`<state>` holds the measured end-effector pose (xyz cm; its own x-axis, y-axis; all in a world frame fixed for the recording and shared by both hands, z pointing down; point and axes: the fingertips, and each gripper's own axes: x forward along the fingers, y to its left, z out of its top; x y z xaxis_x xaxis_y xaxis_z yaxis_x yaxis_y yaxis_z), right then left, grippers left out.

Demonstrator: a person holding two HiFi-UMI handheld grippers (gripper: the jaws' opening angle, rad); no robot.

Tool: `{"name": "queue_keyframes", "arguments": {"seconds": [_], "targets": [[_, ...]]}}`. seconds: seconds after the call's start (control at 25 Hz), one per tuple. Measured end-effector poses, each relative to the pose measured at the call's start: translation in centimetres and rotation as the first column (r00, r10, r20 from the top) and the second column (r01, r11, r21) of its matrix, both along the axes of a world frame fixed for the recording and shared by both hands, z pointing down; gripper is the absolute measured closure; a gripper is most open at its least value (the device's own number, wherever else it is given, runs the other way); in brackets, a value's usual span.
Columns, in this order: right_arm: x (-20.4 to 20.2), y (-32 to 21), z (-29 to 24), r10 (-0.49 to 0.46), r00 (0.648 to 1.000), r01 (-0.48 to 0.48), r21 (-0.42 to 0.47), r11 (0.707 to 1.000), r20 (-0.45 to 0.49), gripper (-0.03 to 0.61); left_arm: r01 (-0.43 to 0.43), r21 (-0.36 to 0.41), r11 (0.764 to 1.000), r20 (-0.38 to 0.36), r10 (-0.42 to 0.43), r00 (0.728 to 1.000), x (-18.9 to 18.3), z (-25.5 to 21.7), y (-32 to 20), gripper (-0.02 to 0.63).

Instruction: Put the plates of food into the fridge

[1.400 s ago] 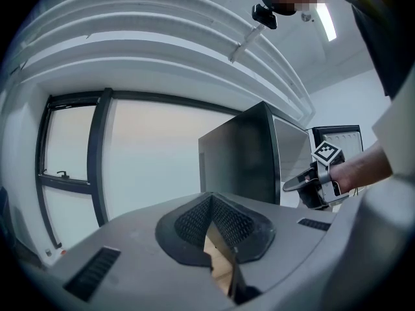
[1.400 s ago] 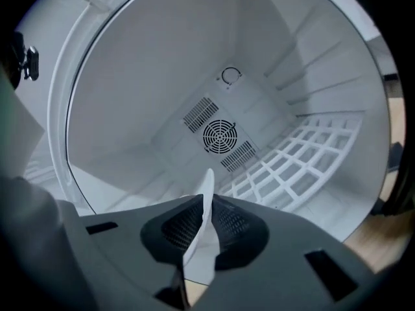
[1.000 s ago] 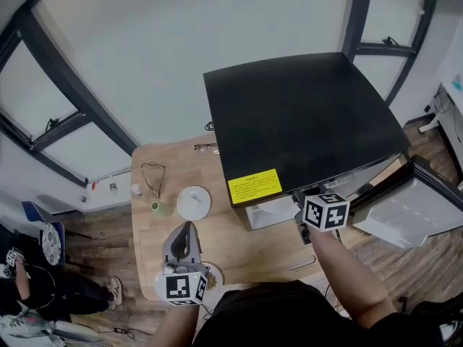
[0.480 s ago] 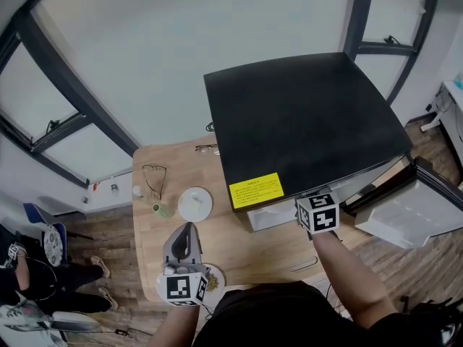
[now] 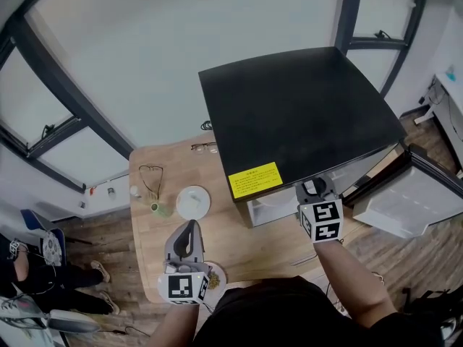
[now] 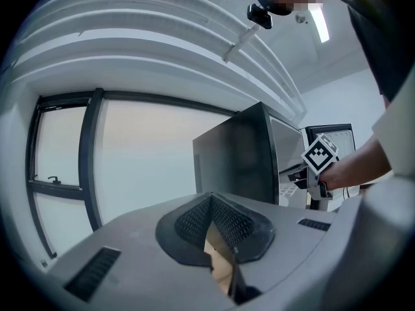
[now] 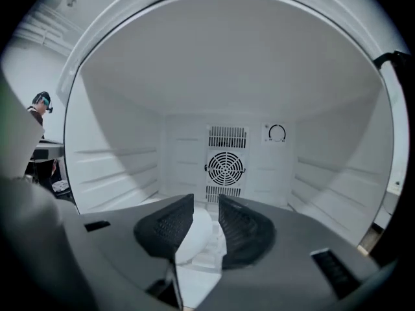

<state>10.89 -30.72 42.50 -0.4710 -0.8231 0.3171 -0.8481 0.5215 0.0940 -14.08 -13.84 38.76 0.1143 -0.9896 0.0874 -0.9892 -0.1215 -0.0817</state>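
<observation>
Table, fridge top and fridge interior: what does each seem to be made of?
Table: light wood or wood-look laminate with a matte finish; faint grain shows.
Fridge top: black and smooth with a low sheen; painted metal or plastic, cannot tell which.
Fridge interior: probably white moulded plastic; the smooth walls have shelf ribs formed in one piece with them.

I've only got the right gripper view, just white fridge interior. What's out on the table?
Observer: A plate of food sits at the table's near edge, by the left gripper.
Operator: Is that gripper holding it?
Observer: No, its jaws are together and point away from the plate.
Operator: Anything else out there?
Observer: A round white dish and a green cup stand farther back, left of the fridge.
</observation>
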Motion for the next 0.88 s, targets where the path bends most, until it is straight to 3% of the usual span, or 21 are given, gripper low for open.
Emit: {"name": "queue_keyframes", "arguments": {"seconds": [0.08, 0.24, 0.44, 0.72, 0.88], "targets": [[0.0, 1.0, -0.6, -0.002, 1.000, 0.001, 0.022, 1.000, 0.008, 0.445, -0.008, 0.010, 1.000, 0.019, 0.008, 1.000, -0.1, -0.4, 0.4, 0.611], [-0.4, 3.1, -1.5, -0.013, 0.999, 0.011, 0.051, 0.999, 0.039, 0.445, 0.001, 0.050, 0.999, -0.015, -0.001, 1.000, -1.1, -1.1, 1.5, 0.611], [-1.5, 6.4, -1.0, -0.040, 0.997, 0.037, 0.040, 0.998, 0.071, 0.445, 0.024, 0.065, 0.998, -0.019, -0.023, 1.000, -3.0, -1.4, 4.2, 0.611], [-5.2, 10.8, 0.3, -0.080, 0.991, 0.080, 0.013, 0.997, 0.105, 0.445, 0.108, 0.052, 0.993, -0.026, -0.107, 0.994, -8.0, -1.0, 9.6, 0.611], [-8.1, 14.3, 1.5, -0.150, 0.987, 0.148, 0.026, 0.989, 0.063, 0.445, 0.167, 0.036, 0.985, -0.056, -0.165, 0.985, -10.8, -0.3, 13.4, 0.611]]}}
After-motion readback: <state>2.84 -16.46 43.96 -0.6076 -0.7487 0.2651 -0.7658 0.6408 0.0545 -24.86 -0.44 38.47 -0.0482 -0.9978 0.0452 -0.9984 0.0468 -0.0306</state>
